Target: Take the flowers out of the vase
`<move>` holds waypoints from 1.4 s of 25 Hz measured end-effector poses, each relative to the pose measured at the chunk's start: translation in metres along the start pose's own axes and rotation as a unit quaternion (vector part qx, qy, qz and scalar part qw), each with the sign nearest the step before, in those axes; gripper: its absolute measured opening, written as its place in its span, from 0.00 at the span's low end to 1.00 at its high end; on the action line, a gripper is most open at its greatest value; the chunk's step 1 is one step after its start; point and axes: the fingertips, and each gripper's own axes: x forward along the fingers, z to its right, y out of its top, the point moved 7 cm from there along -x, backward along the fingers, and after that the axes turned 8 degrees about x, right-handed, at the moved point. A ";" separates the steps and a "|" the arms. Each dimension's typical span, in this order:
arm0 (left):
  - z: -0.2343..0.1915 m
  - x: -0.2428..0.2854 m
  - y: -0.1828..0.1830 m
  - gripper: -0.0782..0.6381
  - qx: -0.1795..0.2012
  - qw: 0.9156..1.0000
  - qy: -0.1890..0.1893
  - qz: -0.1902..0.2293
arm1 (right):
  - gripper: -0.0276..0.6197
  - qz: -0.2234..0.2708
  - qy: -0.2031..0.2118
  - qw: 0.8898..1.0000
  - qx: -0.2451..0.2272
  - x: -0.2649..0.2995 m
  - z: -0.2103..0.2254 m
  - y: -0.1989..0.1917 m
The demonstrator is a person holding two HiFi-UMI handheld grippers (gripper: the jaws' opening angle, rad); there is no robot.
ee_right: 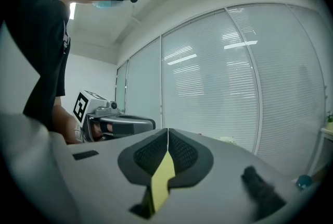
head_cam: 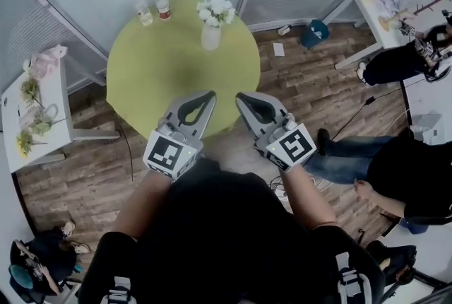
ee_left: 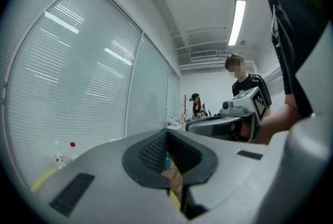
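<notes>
A white vase with white flowers stands upright near the far edge of the round yellow-green table. Both grippers hover over the table's near edge, well short of the vase, their tips pointing toward it. My left gripper is shut with nothing in it; in its own view the pads meet at the tip. My right gripper is also shut and empty, its pads closed together. Each gripper view shows the other gripper alongside. Neither gripper view shows the vase.
Two small bottles stand at the table's far left edge. A white side table with flowers is at the left. People sit at the right. A blue bin and paper lie on the wooden floor beyond.
</notes>
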 end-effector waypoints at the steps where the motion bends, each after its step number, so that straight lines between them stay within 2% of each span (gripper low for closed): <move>1: -0.005 0.000 0.000 0.13 -0.001 1.000 -0.002 -0.001 | 0.07 0.003 -0.005 1.000 0.004 0.005 0.000 0.001; 10: -0.033 -0.009 -0.010 0.13 -0.002 1.000 -0.012 -0.003 | 0.07 -0.002 -0.035 0.999 0.001 0.025 -0.001 -0.007; 21: -0.060 0.014 -0.015 0.13 0.000 1.000 0.010 0.006 | 0.07 0.005 -0.047 0.999 -0.005 0.046 0.035 -0.002; 27: -0.081 0.042 -0.017 0.13 0.001 1.000 0.029 0.006 | 0.07 0.010 -0.036 0.999 -0.006 0.065 0.068 0.003; 35: -0.115 0.100 -0.026 0.13 0.001 0.999 0.047 -0.001 | 0.07 0.003 -0.040 0.999 -0.009 0.096 0.136 0.005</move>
